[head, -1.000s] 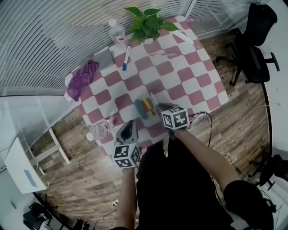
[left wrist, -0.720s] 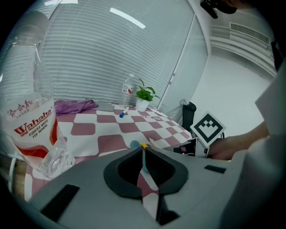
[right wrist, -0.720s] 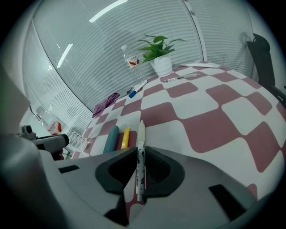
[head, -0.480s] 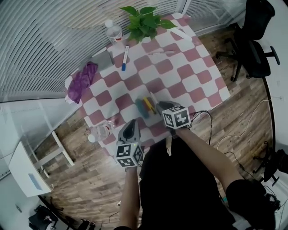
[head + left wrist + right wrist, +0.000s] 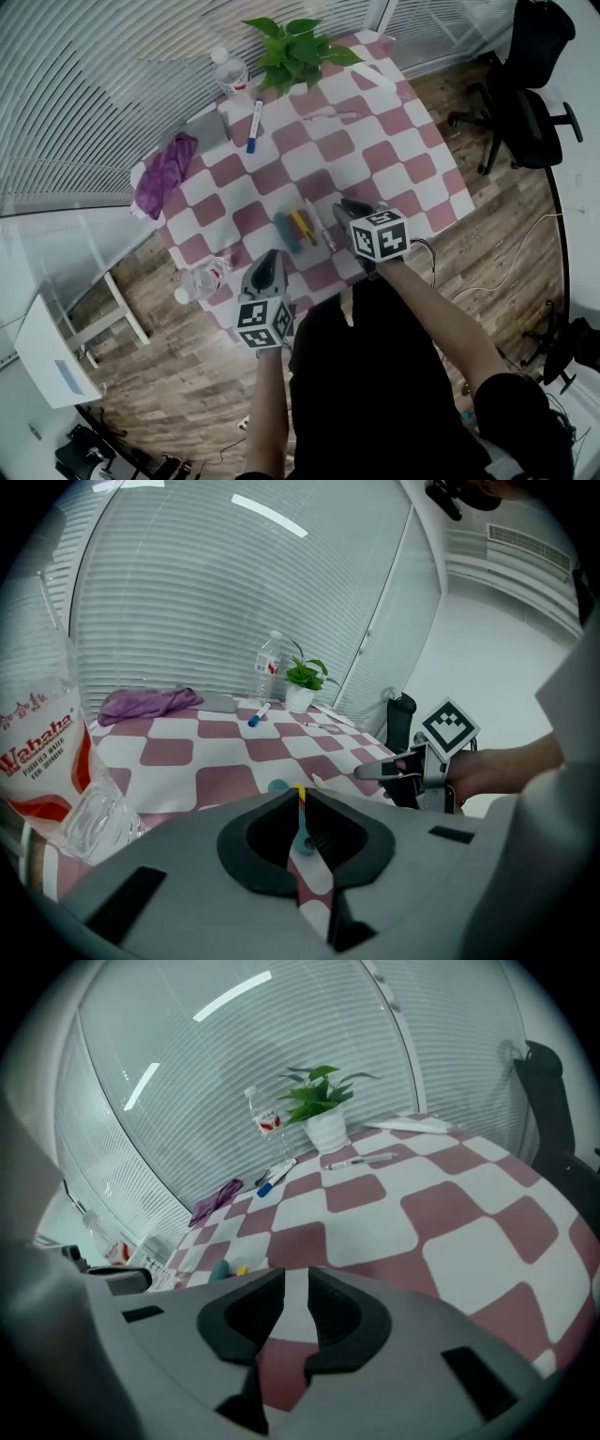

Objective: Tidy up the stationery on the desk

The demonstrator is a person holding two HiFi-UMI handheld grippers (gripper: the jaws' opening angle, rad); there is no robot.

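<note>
Three pens lie side by side on the checkered tablecloth (image 5: 375, 155): a teal pen (image 5: 285, 232), a yellow pen (image 5: 299, 224) and a white pen (image 5: 319, 225). My right gripper (image 5: 349, 210) hovers just right of the white pen. Its jaws have just been opening, and in the right gripper view the right gripper (image 5: 296, 1279) stands open with nothing between the jaws. My left gripper (image 5: 267, 270) rests near the table's front edge, shut and empty (image 5: 302, 795). A blue marker (image 5: 253, 127) and another white pen (image 5: 328, 114) lie farther back.
A potted plant (image 5: 292, 52) and an upright water bottle (image 5: 228, 70) stand at the far edge. A purple cloth (image 5: 164, 169) and a grey flat object (image 5: 212, 126) lie at the back left. A bottle (image 5: 200, 280) lies beside my left gripper. An office chair (image 5: 530, 84) stands right.
My right gripper has drawn back to the right, away from the pens, and its jaws have opened. The white pen now lies free beside the yellow one. The left gripper has stayed put.
</note>
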